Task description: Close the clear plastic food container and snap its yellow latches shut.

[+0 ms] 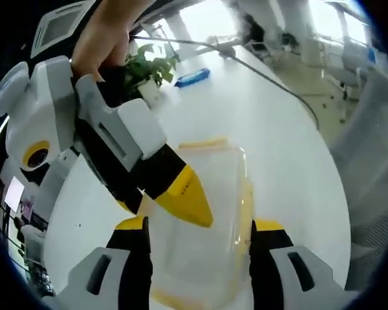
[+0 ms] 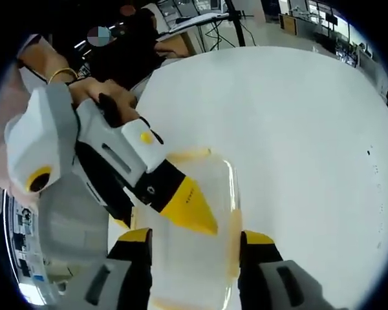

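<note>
Bright office, white round table (image 1: 271,129); clear container (image 1: 207,213) lay on it between spread-open left gripper (image 1: 197,236) jaws, right gripper (image 1: 187,200) pressing its lid, jaw state unclear; judged light, thin, slippery, best held at yellow latches (image 1: 204,143).

Both views are bright. In the left gripper view daylight from windows (image 1: 258,16) beyond the far edge of the white bench (image 1: 278,129) washes them out, and the bench glares. Fisheye bending curves the bench's edges. The near claws look soft and slightly blurred; shadows are faint.
</note>
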`<state>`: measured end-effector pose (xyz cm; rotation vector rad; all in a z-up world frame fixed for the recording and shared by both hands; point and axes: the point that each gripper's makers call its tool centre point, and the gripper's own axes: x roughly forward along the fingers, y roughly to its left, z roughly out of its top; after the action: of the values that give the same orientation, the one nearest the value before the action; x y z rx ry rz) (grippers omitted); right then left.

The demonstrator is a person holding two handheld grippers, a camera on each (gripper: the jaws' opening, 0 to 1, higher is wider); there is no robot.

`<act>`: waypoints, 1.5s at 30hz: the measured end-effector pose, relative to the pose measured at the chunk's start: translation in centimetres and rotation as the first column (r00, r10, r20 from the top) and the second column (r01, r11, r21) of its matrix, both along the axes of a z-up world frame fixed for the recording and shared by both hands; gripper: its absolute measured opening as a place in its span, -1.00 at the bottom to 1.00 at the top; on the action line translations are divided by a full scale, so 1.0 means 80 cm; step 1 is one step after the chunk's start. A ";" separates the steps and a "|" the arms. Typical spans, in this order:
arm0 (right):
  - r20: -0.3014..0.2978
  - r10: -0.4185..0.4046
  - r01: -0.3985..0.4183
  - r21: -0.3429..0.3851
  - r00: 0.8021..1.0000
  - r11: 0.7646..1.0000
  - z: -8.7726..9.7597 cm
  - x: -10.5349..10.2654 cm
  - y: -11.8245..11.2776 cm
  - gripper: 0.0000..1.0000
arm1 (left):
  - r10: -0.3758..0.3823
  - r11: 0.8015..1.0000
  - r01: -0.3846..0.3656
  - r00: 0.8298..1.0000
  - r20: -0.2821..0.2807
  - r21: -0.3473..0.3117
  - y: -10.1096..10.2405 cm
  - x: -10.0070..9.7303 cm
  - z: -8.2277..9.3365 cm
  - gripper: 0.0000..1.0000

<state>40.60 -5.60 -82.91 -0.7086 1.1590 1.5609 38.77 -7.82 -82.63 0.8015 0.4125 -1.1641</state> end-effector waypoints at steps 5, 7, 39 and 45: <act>0.015 -0.016 0.016 0.022 1.000 1.000 0.002 -0.001 0.001 0.04 | -0.006 1.000 0.006 1.000 -0.009 0.009 0.000 0.000 0.001 0.16; 0.027 -0.021 0.020 0.018 0.999 1.000 0.003 -0.001 0.001 0.04 | -0.011 1.000 0.011 1.000 -0.007 0.011 0.000 -0.001 0.001 0.16; 0.357 -0.199 0.178 0.092 0.912 0.980 0.022 0.003 -0.005 0.11 | 0.017 0.995 -0.041 0.968 -0.249 -0.092 0.011 -0.018 0.027 0.20; 0.326 -0.307 0.274 0.143 0.894 0.951 0.021 -0.002 -0.012 0.16 | 0.073 0.985 -0.110 0.963 -0.259 -0.134 0.020 -0.011 0.040 0.19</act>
<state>40.48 -6.58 -81.26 -0.6790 0.8768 1.1731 37.86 -6.25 -79.42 0.5007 0.5625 -1.1994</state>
